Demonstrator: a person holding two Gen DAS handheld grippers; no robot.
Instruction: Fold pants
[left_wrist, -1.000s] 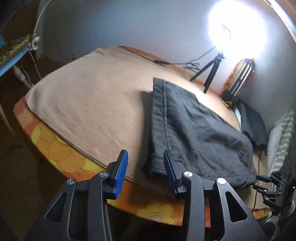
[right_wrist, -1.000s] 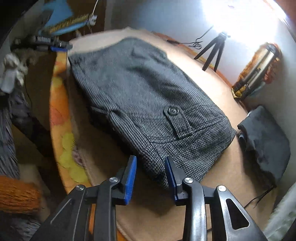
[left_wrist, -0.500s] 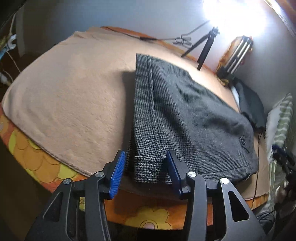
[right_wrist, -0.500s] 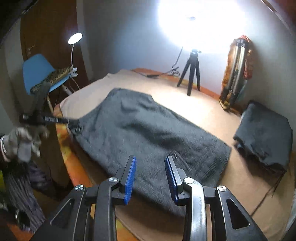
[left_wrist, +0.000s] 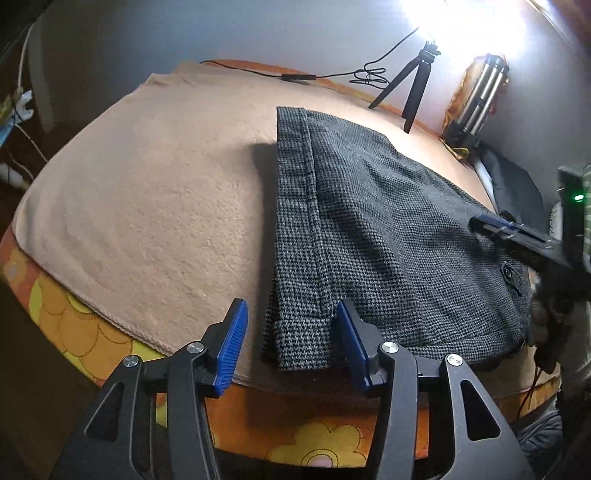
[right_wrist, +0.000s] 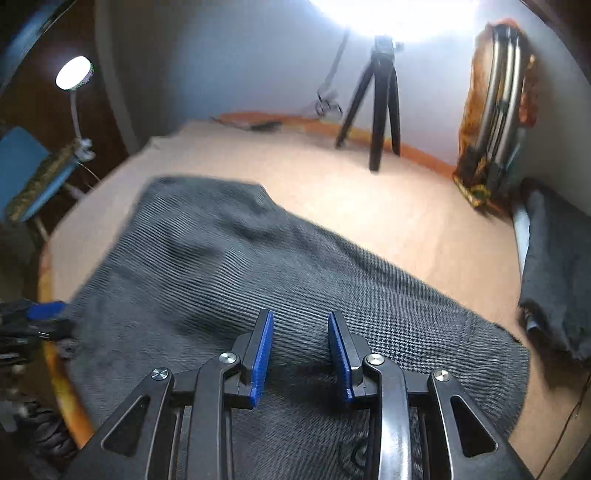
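Observation:
The grey houndstooth pants (left_wrist: 369, 229) lie folded flat on the tan blanket (left_wrist: 147, 206), near the bed's front edge. My left gripper (left_wrist: 288, 343) is open, its blue pads either side of the hem corner (left_wrist: 295, 347) at the front left. My right gripper (right_wrist: 300, 350) is open and hovers low over the waist end of the pants (right_wrist: 295, 280). It also shows at the right edge of the left wrist view (left_wrist: 517, 240), above the button pocket (left_wrist: 509, 273).
A black tripod (left_wrist: 410, 88) with a bright lamp stands at the back. A folded dark garment (right_wrist: 554, 266) lies at the right by a metal frame (right_wrist: 495, 110). The orange flowered mattress edge (left_wrist: 92, 332) runs along the front. A blue chair (right_wrist: 26, 170) is on the left.
My left gripper has moved in on the hem corner, which now sits between its pads. My right gripper has swung up from the waist edge and moved forward over the pants.

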